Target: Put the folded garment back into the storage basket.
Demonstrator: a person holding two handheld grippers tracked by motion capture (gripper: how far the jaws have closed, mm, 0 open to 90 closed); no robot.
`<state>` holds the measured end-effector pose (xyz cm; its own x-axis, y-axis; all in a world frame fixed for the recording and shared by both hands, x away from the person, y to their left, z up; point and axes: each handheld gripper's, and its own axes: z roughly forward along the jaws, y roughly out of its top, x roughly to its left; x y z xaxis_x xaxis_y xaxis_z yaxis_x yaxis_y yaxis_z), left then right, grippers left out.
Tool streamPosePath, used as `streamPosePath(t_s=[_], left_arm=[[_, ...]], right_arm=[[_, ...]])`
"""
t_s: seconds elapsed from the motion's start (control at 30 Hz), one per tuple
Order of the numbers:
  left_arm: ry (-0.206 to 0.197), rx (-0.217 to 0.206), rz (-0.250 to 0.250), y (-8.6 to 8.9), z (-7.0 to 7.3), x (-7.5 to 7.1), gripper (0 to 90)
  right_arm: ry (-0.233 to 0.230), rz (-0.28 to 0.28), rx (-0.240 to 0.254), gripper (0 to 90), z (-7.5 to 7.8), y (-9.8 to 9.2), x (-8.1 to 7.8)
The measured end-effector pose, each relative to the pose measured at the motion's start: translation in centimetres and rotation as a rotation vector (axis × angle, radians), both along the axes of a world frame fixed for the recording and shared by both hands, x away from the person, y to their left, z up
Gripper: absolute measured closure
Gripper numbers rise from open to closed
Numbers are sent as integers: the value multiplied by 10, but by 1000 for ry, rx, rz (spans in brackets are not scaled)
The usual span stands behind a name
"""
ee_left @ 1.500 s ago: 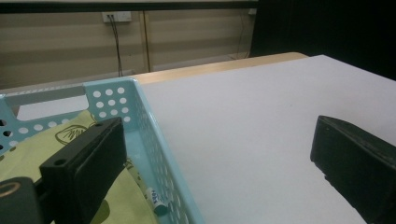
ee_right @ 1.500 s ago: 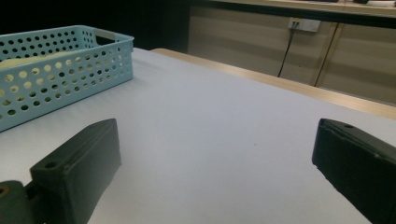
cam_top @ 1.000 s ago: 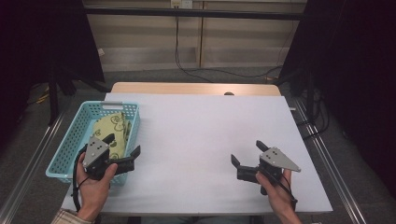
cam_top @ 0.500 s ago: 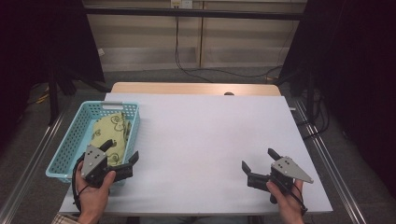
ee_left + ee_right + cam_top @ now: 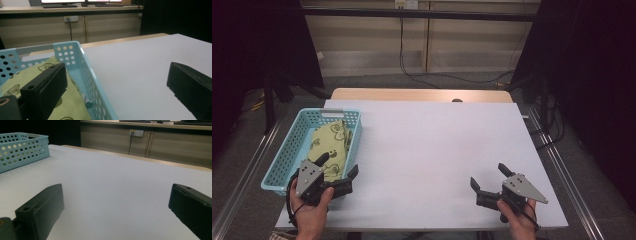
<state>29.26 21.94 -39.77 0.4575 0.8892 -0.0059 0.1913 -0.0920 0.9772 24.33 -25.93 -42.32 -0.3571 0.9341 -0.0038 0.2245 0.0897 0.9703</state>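
— What has changed in the last second?

— Both hands drew back toward the near edge of the white desk (image 5: 427, 145). The left hand-held gripper (image 5: 337, 172) now sits at the near corner of the perforated light-blue plastic basket (image 5: 287, 155), jaws wide, one over the basket, one over the desk.

— And the cloth?

— The folded yellow-green patterned cloth (image 5: 329, 145) lies inside the basket, untouched. The right hand-held gripper (image 5: 489, 180) hangs wide and empty, well apart. I judge the grasp has yet to begin.
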Motion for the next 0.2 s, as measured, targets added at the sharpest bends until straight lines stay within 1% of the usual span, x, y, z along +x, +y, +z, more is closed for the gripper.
streamPosePath(t_s=[0.07,0.2], left_arm=[[-2,-11,5,2,0,0,31],[6,-8,9,3,0,1,31]], right_arm=[[1,-1,1,0,0,1,0],[-5,-14,18,0,1,-1,1]])
